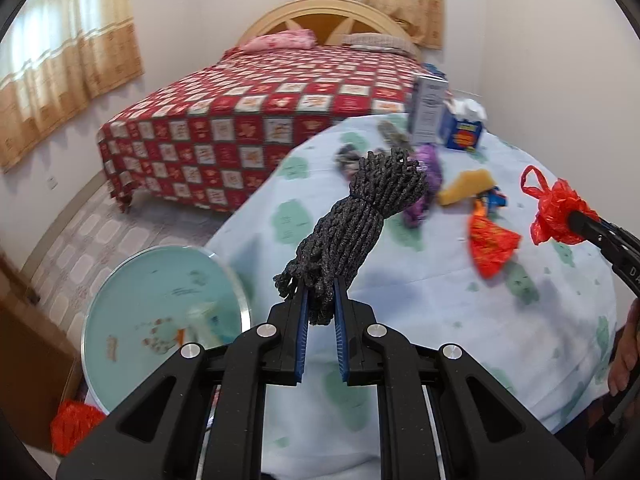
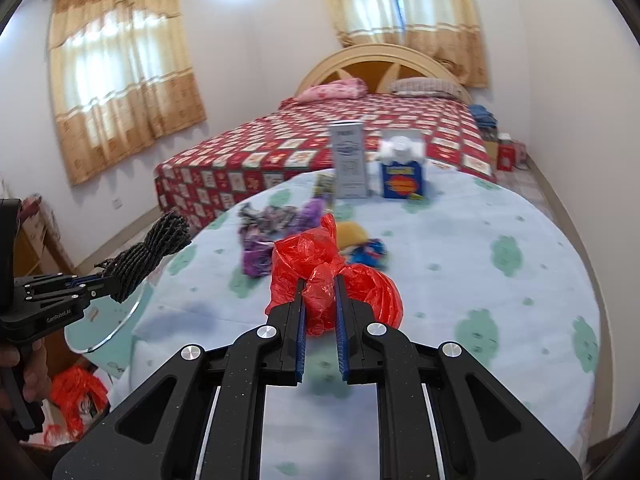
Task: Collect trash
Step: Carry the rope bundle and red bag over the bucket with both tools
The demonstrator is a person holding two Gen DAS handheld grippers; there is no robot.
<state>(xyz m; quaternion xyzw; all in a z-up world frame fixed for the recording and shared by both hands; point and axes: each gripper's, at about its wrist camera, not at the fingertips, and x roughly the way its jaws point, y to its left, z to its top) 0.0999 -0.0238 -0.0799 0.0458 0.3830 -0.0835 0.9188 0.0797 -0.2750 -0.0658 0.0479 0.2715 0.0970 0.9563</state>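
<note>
Left wrist: my left hand-held gripper [image 1: 321,300] pinches a rope [image 1: 360,216]; my right hand-held gripper [image 2: 320,300] pinches a red bag [image 2: 320,276] over the counter [image 2: 460,264].

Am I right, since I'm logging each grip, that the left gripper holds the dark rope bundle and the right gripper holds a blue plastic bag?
Not quite: the bag is red, not blue. The right wrist view shows the right gripper shut on the red plastic bag. The left gripper does hold the dark rope bundle.
</note>
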